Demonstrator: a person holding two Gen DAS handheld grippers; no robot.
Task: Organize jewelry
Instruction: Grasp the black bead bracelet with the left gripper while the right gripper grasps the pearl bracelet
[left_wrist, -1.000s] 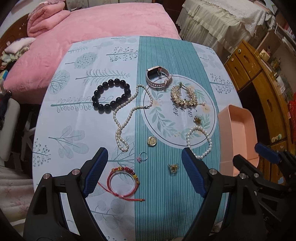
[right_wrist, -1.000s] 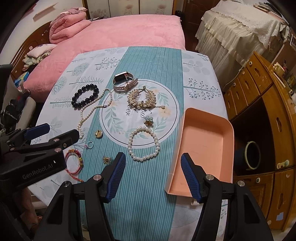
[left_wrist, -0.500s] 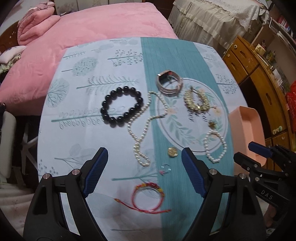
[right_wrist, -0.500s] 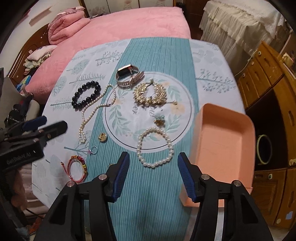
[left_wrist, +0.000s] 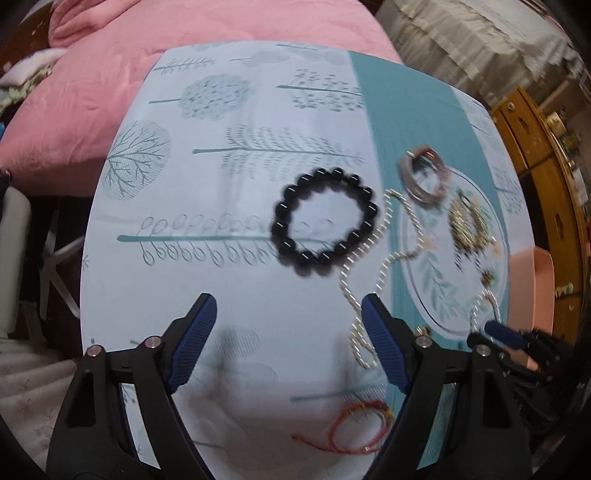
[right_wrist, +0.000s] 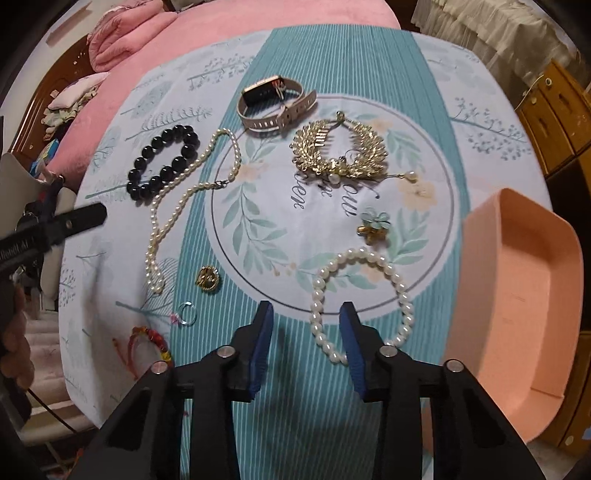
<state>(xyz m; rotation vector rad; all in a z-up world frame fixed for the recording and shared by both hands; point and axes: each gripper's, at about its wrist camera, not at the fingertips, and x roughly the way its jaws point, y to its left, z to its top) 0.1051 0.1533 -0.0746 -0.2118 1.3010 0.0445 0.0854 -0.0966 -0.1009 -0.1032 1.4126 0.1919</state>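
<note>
A white pearl bracelet (right_wrist: 402, 295) lies on the teal cloth beside the pink tray (right_wrist: 517, 295). My right gripper (right_wrist: 306, 314) points down over it; its jaws are closing, and the bracelet's left strand sits between the fingers without the pads pressing it. In the left wrist view a black bead bracelet (left_wrist: 325, 221) lies just beyond my left gripper (left_wrist: 288, 306). That gripper's jaws are wide, closing slightly, with nothing between them. A long pearl necklace (left_wrist: 369, 258) runs past its right finger.
Also on the table are a watch (right_wrist: 277, 107), a gold hair comb (right_wrist: 340, 155), a flower earring (right_wrist: 375, 223), a gold brooch (right_wrist: 207, 278), a small ring (right_wrist: 186, 314) and a red string bracelet (right_wrist: 151, 339). A pink bed lies behind, wooden drawers to the right.
The left gripper moved left and down, bringing the black bracelet ahead of it. The right gripper sank toward the pearl bracelet and its jaws narrowed a lot.
</note>
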